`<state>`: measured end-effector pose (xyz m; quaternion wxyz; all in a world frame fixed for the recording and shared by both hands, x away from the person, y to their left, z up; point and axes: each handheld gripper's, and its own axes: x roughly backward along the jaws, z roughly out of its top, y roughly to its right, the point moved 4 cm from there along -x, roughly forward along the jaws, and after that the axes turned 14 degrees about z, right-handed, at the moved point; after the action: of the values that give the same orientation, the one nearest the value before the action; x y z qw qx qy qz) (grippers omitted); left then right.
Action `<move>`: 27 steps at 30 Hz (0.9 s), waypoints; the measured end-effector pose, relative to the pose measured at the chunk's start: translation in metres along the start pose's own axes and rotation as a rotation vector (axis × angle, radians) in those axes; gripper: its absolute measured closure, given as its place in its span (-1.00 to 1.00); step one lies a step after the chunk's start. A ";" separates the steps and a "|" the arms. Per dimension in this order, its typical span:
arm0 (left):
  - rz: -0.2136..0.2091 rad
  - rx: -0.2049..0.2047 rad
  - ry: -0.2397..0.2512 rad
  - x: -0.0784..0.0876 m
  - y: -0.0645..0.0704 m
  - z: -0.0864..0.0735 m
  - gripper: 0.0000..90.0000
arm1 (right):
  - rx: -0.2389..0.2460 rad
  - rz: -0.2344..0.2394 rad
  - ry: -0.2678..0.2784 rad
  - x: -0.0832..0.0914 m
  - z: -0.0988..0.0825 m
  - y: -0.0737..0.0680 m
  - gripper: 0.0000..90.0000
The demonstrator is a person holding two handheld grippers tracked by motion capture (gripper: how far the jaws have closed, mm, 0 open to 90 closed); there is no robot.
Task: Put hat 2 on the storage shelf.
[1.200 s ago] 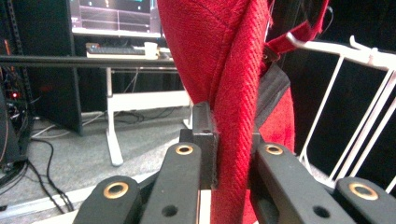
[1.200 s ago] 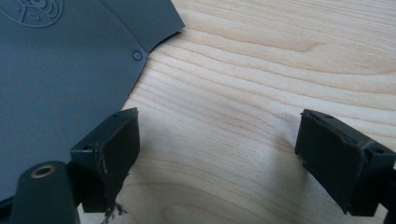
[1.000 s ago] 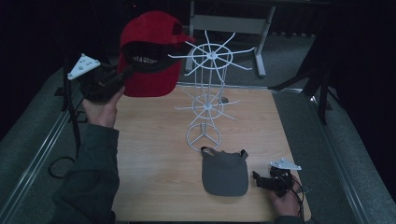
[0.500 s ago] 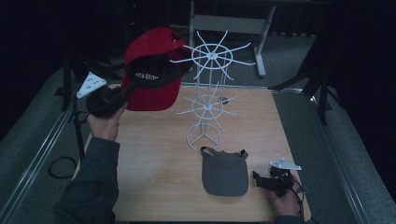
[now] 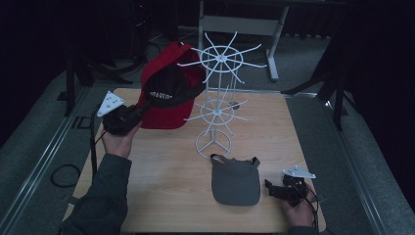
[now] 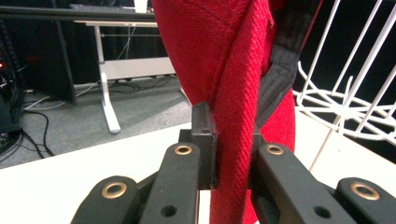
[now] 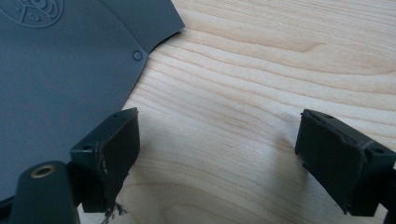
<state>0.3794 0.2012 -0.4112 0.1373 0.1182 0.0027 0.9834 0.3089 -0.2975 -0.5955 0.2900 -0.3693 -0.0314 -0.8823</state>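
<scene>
Thing: red cap [image 5: 166, 85], held in the left gripper [image 5: 128, 116].
Look: red woven cloth with a dark inner lining and a dark band; small pale lettering shows on the dark part, too small to read.
Grip: the gripper's two black jaws press on a fold of the red cloth at the cap's lower edge [image 6: 238, 140].
Pose: held up off the desk [image 5: 166, 186], tilted, the crown up and away from the person, the dark inside turned toward the high view.
Place: above the desk's far left part, just beside the white wire rack [image 5: 218, 105], its right edge against the rack's arms.
</scene>
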 end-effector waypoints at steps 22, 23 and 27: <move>-0.020 -0.016 -0.024 0.016 -0.007 -0.017 0.18 | -0.009 -0.001 -0.021 0.002 0.002 -0.001 -0.46; -0.018 -0.017 -0.023 0.018 -0.008 -0.017 0.17 | -0.014 -0.007 -0.025 0.004 0.003 0.000 -0.35; -0.015 -0.020 -0.021 0.027 -0.013 -0.018 0.14 | -0.058 0.040 -0.013 0.008 0.010 0.002 -0.02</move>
<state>0.3538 0.2218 -0.4235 0.1459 0.1269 -0.0076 0.9811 0.3118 -0.3002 -0.5833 0.2965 -0.3837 -0.0004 -0.8746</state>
